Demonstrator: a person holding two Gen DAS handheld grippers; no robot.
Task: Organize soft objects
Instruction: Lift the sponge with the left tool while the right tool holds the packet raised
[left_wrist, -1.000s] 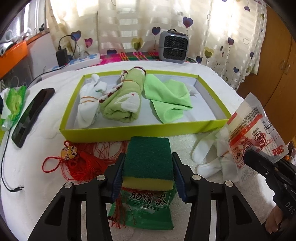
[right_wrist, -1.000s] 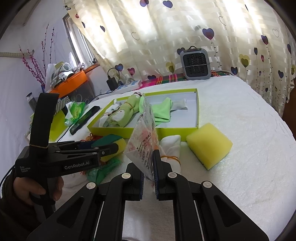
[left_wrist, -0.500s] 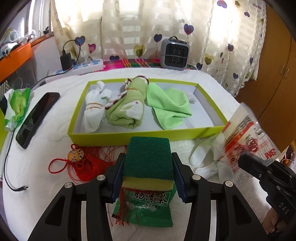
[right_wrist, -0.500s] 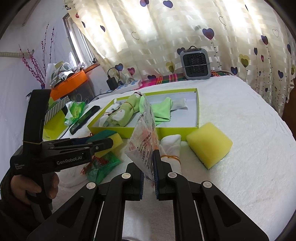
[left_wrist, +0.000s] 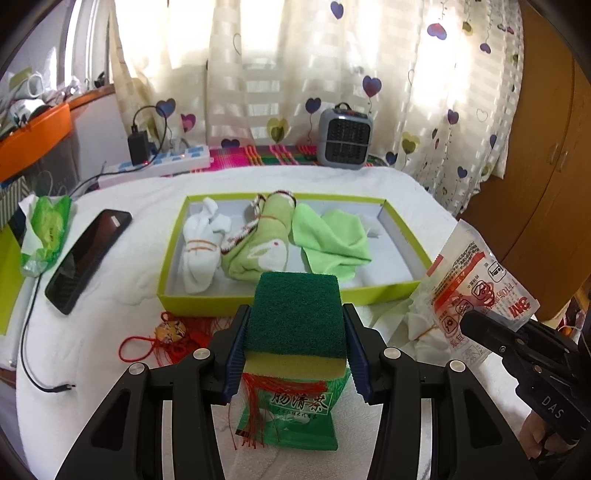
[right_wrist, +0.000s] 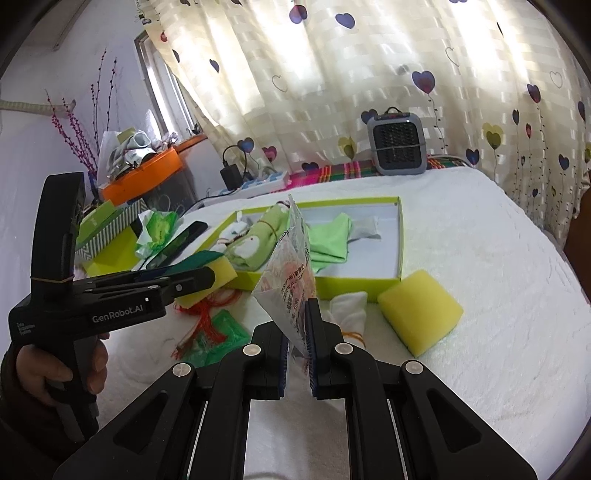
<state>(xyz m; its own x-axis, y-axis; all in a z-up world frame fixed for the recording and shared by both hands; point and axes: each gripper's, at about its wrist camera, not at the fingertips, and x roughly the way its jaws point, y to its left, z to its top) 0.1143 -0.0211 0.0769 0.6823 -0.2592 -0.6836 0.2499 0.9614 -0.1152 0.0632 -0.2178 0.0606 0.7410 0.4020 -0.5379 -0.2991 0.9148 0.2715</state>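
Sponge (left_wrist: 296, 318), a rectangular block with a coarse dark-green scouring face over a porous yellow body, is sitting clamped between your left gripper's (left_wrist: 295, 345) blue-lined pads, held in the air just in front of the box (left_wrist: 373, 295). You are gripping it by its two short sides, the scouring face turned up. Your right gripper (right_wrist: 297, 356) is pinching a crinkly clear packet (right_wrist: 290, 273) printed in red, its jaws nearly together on the thin film, the packet standing upright. The shallow lime-green box with a pale grey floor is lying on the fluffy white cover (right_wrist: 480, 258); inside are lying a tied white sock bundle (left_wrist: 201, 247), a rolled green towel (left_wrist: 264, 245) bound with cord, and a loosely folded green cloth (left_wrist: 332, 240). Beneath your left gripper a glossy green tea sachet (left_wrist: 299, 413) and a red tassel (left_wrist: 162, 338) of fine threads are resting on the cover. A plain yellow sponge block (right_wrist: 419, 312) is lying beside the box's near corner, next to another white sock bundle (right_wrist: 349, 308).
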